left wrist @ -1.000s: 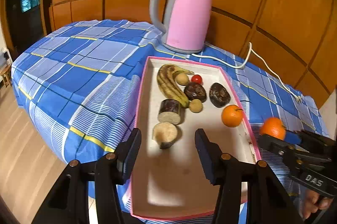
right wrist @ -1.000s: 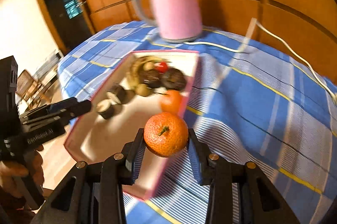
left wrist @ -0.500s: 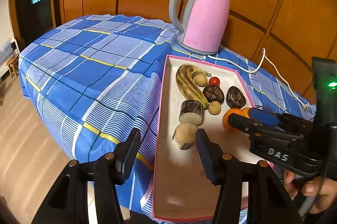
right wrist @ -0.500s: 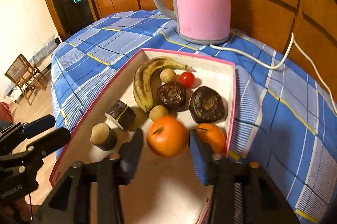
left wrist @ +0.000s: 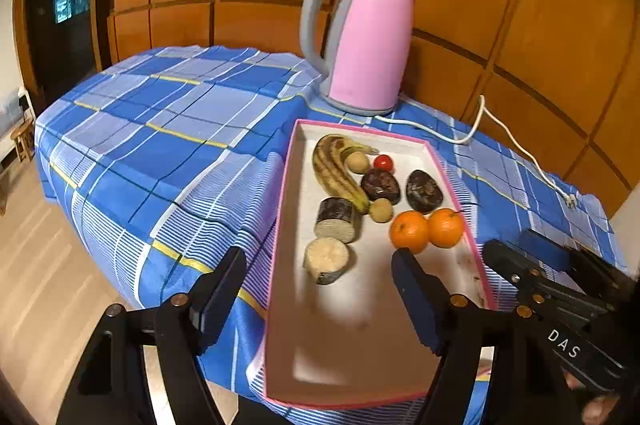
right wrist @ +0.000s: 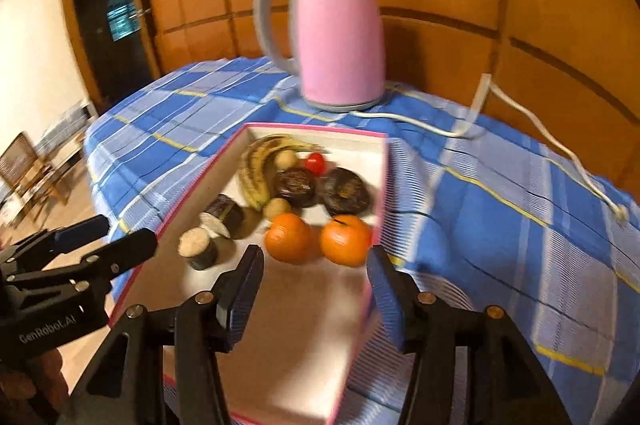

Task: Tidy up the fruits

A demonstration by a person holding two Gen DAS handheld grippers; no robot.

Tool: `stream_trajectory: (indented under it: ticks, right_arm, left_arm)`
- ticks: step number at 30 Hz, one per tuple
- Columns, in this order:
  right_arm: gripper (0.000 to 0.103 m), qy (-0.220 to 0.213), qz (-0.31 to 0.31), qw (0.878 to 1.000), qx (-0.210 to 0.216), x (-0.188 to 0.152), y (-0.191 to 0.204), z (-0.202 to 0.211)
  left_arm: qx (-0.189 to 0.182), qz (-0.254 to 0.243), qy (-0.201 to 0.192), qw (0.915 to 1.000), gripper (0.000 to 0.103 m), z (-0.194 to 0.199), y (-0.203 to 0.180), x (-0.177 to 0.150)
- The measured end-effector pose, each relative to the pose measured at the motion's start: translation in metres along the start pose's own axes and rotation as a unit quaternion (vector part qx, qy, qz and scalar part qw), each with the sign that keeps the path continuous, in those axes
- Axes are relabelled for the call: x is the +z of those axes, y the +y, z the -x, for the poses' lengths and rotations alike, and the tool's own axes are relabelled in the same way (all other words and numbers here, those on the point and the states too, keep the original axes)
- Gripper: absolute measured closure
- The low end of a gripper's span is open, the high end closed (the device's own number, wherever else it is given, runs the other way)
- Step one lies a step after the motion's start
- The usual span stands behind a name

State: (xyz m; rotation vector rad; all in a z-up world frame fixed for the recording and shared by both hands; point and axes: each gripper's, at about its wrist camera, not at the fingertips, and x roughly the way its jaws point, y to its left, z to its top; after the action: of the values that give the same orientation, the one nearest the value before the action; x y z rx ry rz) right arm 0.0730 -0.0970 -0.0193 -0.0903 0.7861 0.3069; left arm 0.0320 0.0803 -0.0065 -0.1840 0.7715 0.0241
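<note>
Two hand-held black grippers point down over a pink-rimmed rectangular white tray (left wrist: 288, 209) that sits on a worktop covered with a blue plaid cloth (left wrist: 160, 145).

Left side: left gripper (left wrist: 316, 289), seen from its own camera. Its jaws have just been opening and now stand wide apart with nothing between the pads; they straddle the tray's left rim and near floor. Just beyond them lie two cut cylindrical root pieces with dark skin and pale faces (left wrist: 330, 237), one behind the other.

Centre of tray: a spotted yellow banana (left wrist: 334, 169) lies lengthwise, with a small tan round fruit (left wrist: 357, 162) and a small red tomato (left wrist: 384, 162) beside its far end. Two dark brown wrinkled fruits (left wrist: 402, 187) sit side by side, and a second small tan fruit (left wrist: 380, 210) is just in front of them. Two round oranges (left wrist: 427, 229) rest touching each other, near the tray's right rim.

Behind the tray stands a pink electric kettle with a grey handle (left wrist: 360, 41); its white cord (left wrist: 480, 121) trails to the right across the cloth.

Right side: right gripper (right wrist: 316, 289). Its jaws have opened within the last second and are parted, empty, just short of the oranges, not touching them. Frame is motion-blurred.
</note>
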Motion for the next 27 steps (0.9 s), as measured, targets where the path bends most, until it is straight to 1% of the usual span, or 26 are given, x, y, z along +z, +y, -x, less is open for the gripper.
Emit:
stream_trajectory:
  ticks: [1, 3, 5, 6, 9, 11, 15, 19, 21, 27]
  right_arm:
    - [0.048, -0.005, -0.008, 1.0, -0.014, -0.003, -0.002, 0.006]
    - [0.048, -0.015, -0.03, 0.998, -0.046, -0.012, -0.01, 0.017]
    - [0.047, -0.018, -0.049, 0.996, -0.068, -0.02, -0.016, 0.025]
    - [0.047, -0.019, -0.058, 0.995, -0.076, -0.025, -0.019, 0.029]
    - [0.047, -0.015, -0.072, 0.993, -0.095, -0.035, -0.025, 0.033]
    - [0.047, -0.009, -0.077, 0.992, -0.099, -0.04, -0.027, 0.034]
    - [0.047, -0.013, -0.081, 0.992, -0.1, -0.045, -0.029, 0.04]
    - [0.047, -0.019, -0.079, 0.992, -0.101, -0.045, -0.026, 0.043]
    - [0.047, -0.021, -0.077, 0.992, -0.101, -0.045, -0.024, 0.043]
    - [0.047, -0.02, -0.069, 0.992, -0.1, -0.046, -0.018, 0.044]
  left_arm:
    - [0.002, -0.004, -0.003, 1.0, 0.018, 0.003, -0.003, -0.001]
    - [0.001, -0.009, -0.008, 0.9999, 0.014, 0.009, -0.008, -0.005]
    - [-0.001, -0.013, -0.015, 0.9998, 0.009, 0.016, -0.013, -0.01]
    - [0.004, -0.016, -0.016, 0.9997, 0.001, 0.018, -0.016, -0.012]
    - [-0.004, -0.019, -0.019, 0.9996, 0.0, 0.024, -0.021, -0.017]
    - [-0.003, -0.025, -0.019, 0.9995, 0.0, 0.026, -0.024, -0.018]
    - [0.015, -0.029, -0.027, 0.9991, 0.0, 0.031, -0.026, -0.018]
    - [0.05, -0.035, -0.034, 0.9975, 0.0, 0.033, -0.029, -0.018]
    - [0.056, -0.037, -0.038, 0.997, 0.0, 0.034, -0.028, -0.02]
    - [0.06, -0.027, -0.047, 0.9967, 0.0, 0.036, -0.025, -0.021]
